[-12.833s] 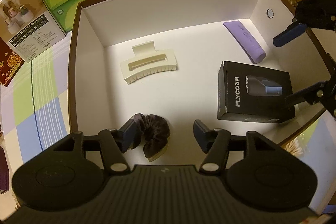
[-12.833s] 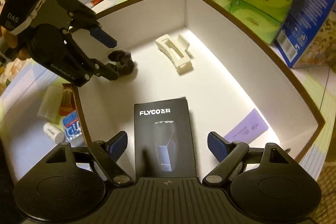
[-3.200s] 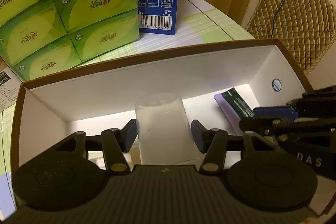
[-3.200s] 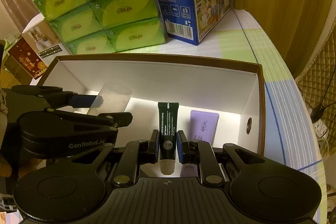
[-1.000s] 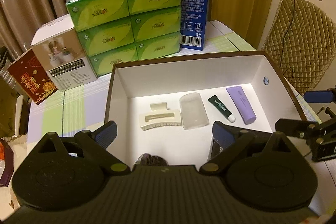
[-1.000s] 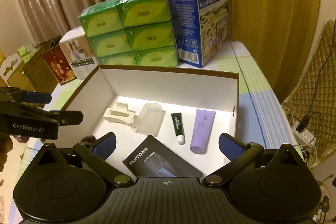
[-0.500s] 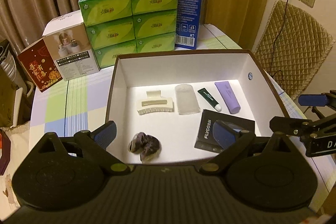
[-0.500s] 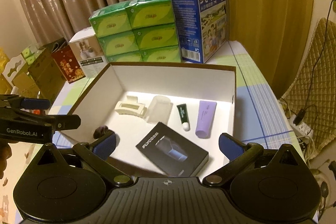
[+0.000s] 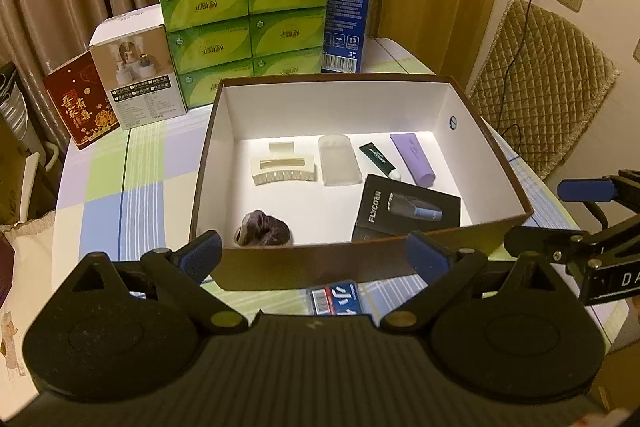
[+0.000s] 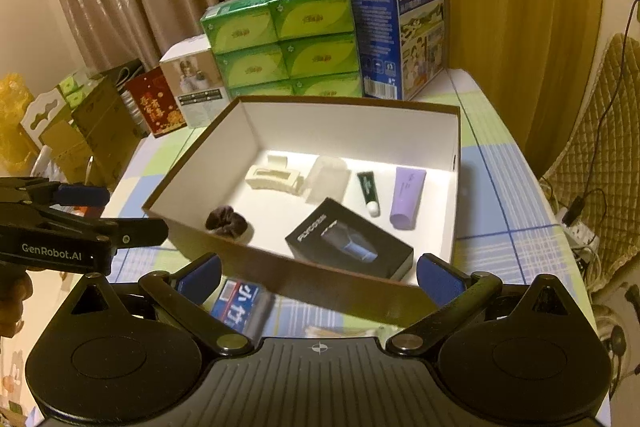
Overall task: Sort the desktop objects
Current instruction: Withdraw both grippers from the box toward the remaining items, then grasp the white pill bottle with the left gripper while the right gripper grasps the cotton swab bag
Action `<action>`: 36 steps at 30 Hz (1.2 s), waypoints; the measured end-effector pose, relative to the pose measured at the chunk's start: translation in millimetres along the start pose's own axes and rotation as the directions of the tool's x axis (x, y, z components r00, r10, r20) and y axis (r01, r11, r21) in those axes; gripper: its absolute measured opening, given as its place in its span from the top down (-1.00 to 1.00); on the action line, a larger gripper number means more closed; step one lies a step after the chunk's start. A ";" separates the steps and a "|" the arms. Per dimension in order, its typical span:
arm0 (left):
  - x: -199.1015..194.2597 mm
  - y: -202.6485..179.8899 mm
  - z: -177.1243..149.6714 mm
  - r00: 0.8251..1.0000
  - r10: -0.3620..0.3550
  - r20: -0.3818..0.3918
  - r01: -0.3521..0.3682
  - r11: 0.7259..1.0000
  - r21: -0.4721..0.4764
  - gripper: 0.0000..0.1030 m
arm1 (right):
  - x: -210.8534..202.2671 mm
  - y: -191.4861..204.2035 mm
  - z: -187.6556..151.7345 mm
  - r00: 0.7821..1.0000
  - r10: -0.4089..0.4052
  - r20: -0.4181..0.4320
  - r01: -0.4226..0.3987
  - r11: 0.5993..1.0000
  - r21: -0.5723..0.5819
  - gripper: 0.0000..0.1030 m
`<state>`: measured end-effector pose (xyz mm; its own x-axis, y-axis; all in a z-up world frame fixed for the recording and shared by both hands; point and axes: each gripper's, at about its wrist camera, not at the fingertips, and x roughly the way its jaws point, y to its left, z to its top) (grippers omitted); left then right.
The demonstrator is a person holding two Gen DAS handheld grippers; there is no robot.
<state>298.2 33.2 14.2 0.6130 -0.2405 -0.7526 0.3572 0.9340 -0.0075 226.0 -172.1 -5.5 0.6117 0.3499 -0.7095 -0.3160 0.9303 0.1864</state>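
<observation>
Left wrist view first. Left claw (image 9: 312, 253) held level above the near edge of the surface (image 9: 120, 195), fingers spread wide, nothing between them. Brown box (image 9: 496, 163) with white inside just beyond the fingertips, near wall between the two pads. Inside, along the far part: cream hair clip (image 9: 283, 169), frosted clear cup (image 9: 338, 165) lying on its side, dark green tube (image 9: 376, 159), purple tube (image 9: 412, 159), side by side from left to right. Nearer: dark scrunchie (image 9: 264, 229) at left, black carton (image 9: 404, 213) marked "FLYCO" at right. Blue-and-white packet (image 9: 336, 299) with a barcode on the surface, outside the box, just under the claw. Right claw (image 9: 560, 211) entering from the right edge, level, fingers apart, empty, beside the box's right wall; "DA" legible on its body. Behind the box: green tissue packs (image 9: 244, 27), tall blue carton (image 9: 348, 7), white product box (image 9: 138, 83), red box (image 9: 80, 107) with gold Chinese characters.

Right wrist view next. Right claw (image 10: 318, 277) also level and spread wide, empty, box's near wall (image 10: 320, 283) between its pads. Same contents inside: hair clip (image 10: 274, 179), cup (image 10: 326, 179), green tube (image 10: 368, 189), purple tube (image 10: 406, 197), scrunchie (image 10: 228, 221), "FLYCO" carton (image 10: 348, 243). Blue packet (image 10: 238, 301) outside, near the left pad, blurred. Left claw (image 10: 120, 213) at the left edge, open, marked "GenRobot.AI", just off the box's left corner. Blue carton (image 10: 404, 27) reading "纯牛奶".
</observation>
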 end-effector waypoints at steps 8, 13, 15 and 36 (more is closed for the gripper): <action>-13.9 -4.6 -19.6 1.000 0.004 0.005 -0.004 1.000 -0.001 -0.88 | -7.6 6.4 -21.0 1.000 0.004 -0.022 -0.004 1.000 -0.010 -0.96; -18.8 -4.0 -37.5 1.000 -0.008 -0.015 0.008 1.000 -0.001 -0.88 | -9.6 5.7 -38.3 0.999 -0.005 -0.042 0.005 1.000 -0.007 -0.96; -20.2 -2.8 -45.3 1.000 -0.010 -0.026 0.010 1.000 -0.006 -0.88 | -11.1 4.0 -44.4 0.999 0.001 -0.048 -0.001 1.000 0.000 -0.96; -11.8 -6.9 -112.6 0.989 -0.016 -0.146 0.013 1.000 -0.022 -0.87 | -2.7 -6.4 -92.5 0.988 -0.012 -0.157 0.018 0.999 0.037 -0.96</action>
<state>209.1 59.3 -51.0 0.4976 -0.2145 -0.8404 0.3493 0.9364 -0.0322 159.3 -189.2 -67.7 0.4944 0.3169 -0.8094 -0.2780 0.9399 0.1981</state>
